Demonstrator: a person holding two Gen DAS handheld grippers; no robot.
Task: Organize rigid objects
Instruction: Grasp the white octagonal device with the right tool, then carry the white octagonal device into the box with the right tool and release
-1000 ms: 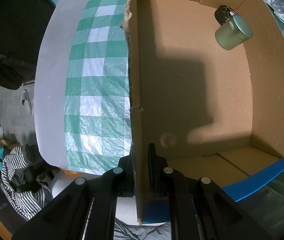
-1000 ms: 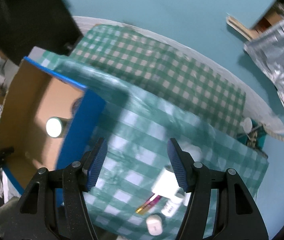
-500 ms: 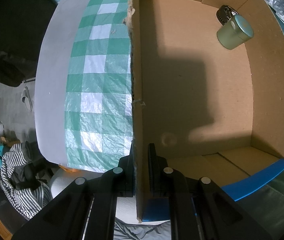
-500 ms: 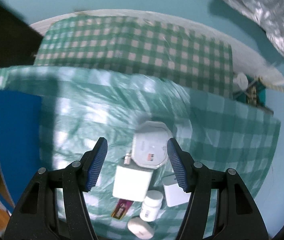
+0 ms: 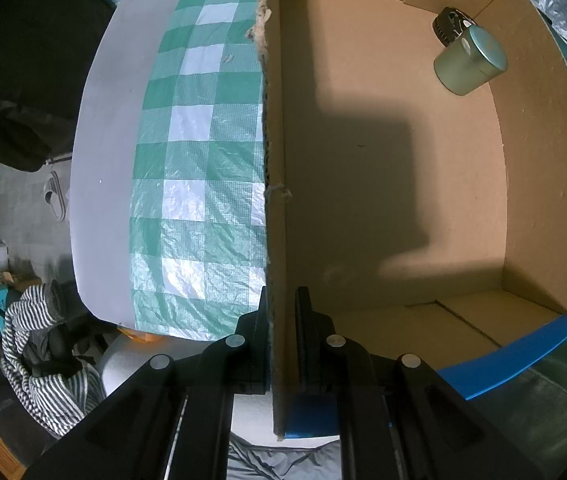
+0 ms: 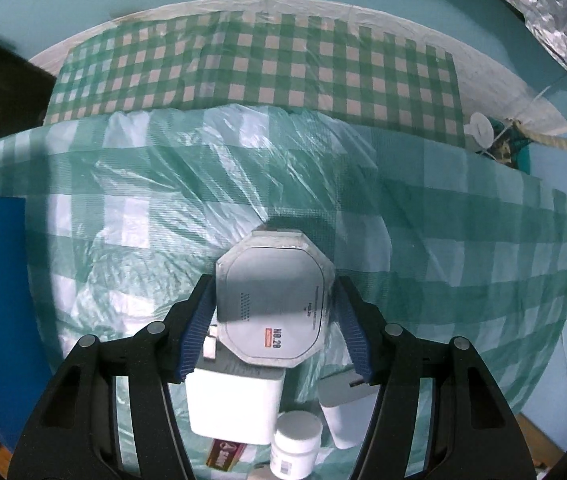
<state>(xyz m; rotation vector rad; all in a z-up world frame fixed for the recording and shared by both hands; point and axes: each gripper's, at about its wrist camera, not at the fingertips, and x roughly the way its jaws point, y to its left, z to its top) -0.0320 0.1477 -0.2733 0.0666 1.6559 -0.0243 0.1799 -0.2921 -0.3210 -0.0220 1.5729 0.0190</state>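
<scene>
Two hand-held grippers on record.

Left hand-held gripper, bottom centre of its view: jaws fully closed, clamped on the box wall, one finger outside and one inside. The box is brown cardboard with blue tape on its rim at lower right. Inside, upper right: a green can lying on its side, touching a dark round item behind it in the corner. Left of the wall: green-and-white checked cloth on a pale surface.

Right hand-held gripper, lower centre of its view: jaws about half open and just closing, blue pads on either side of an octagonal grey tin marked "NO.28". The left pad looks to be at the tin's edge; whether the right one touches cannot be told.

Below the tin, bottom centre: a white cube, a small white jar, a second white block to the right, and a flat red-and-gold packet, all close together on the cloth. Blue box side at far left.
</scene>
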